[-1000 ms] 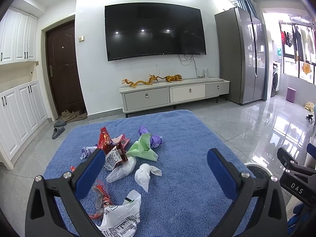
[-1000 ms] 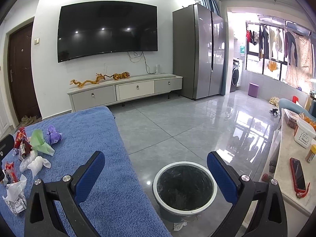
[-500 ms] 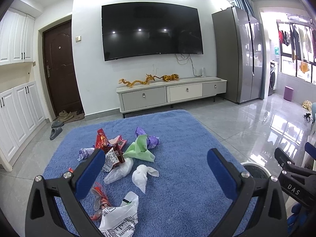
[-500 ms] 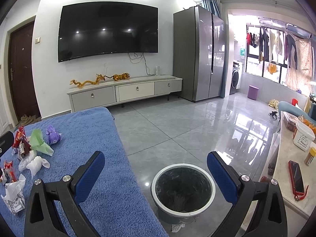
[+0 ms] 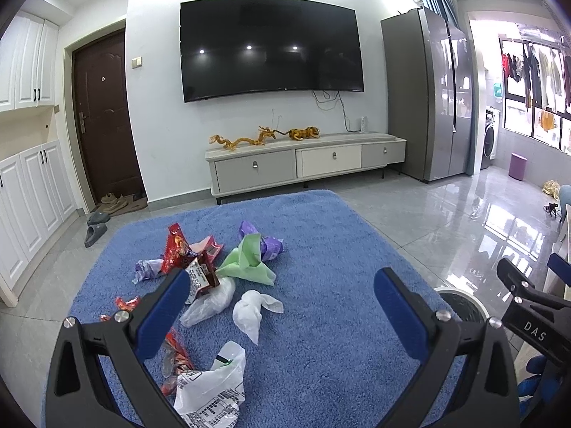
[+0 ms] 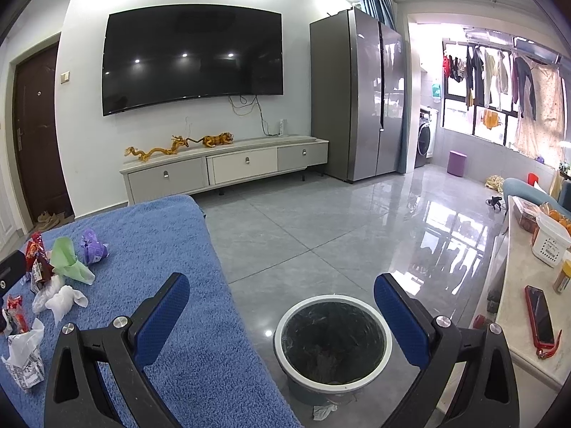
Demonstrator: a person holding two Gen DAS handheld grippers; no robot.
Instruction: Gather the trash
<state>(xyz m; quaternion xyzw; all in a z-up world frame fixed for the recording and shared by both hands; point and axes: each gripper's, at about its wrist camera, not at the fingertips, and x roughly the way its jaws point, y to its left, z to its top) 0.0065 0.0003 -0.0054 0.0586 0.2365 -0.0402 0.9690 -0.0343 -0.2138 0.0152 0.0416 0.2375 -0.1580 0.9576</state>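
Reading "DAS" in white on its black body, the right gripper (image 5: 535,331) is cut off at the frame edge. Both blue-padded grippers gape wide, holding nothing; the left gripper (image 5: 278,317) hovers over roughly nine crumpled wrappers (image 5: 214,278) on the blue fluffy rug (image 5: 321,339). One white-rimmed round bin (image 6: 332,342) stands just beside the rug; its printed white bag (image 5: 210,392) text is illegible.

Both tongs are held wide apart and grip nothing. The left tongs (image 5: 282,306) fill the lower part of the left wrist frame, black arms spreading to blue-padded fingers (image 5: 162,312) at lower left and lower right. The right tongs (image 6: 282,308) show the same spread pose in the right wrist frame. Part of the right tongs' black body, lettered "DAS", juts in at the lower right edge of the left wrist frame.
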